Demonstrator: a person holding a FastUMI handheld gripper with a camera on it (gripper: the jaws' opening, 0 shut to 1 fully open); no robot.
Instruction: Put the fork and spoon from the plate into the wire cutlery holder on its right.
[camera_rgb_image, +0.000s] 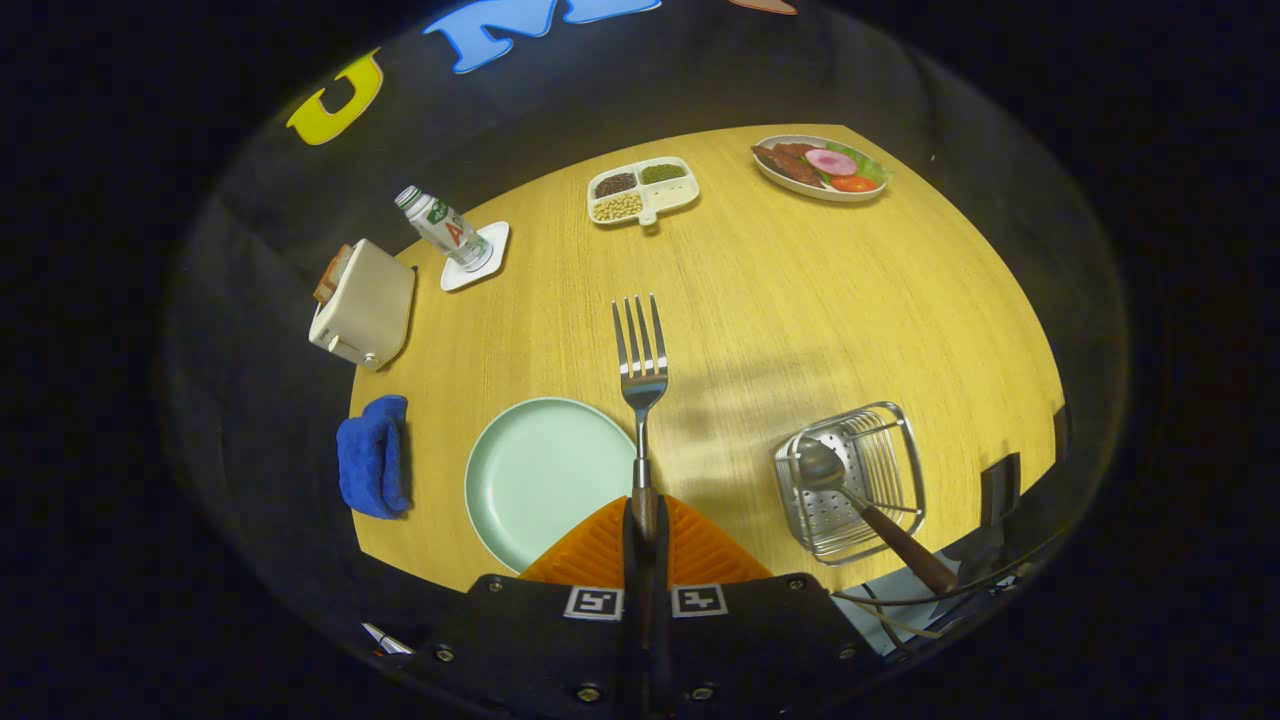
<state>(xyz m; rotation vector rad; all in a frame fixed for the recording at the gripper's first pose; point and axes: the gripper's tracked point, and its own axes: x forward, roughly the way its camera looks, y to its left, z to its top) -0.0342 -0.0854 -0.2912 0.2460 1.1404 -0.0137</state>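
The orange ribbed fingers (645, 535) pinched a silver fork's (640, 370) handle, tines pointing far, above the round wooden desk (780, 290), between the pale-green plate (535, 475) and the wire cutlery holder (880, 450) containing a wooden-handled spoon (850, 490).

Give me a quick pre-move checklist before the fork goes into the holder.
1. Grip: gripper shut on the fork handle: ok.
2. Fork lifted off the plate, tines pointing ahead: ok.
3. Spoon already in the holder, bowl down, handle leaning out: ok.
4. Free room in the holder beside the spoon: ok.
5. Fork over the holder: not ok, holder sits off to the right.
6. Height over the holder rim: cannot tell.
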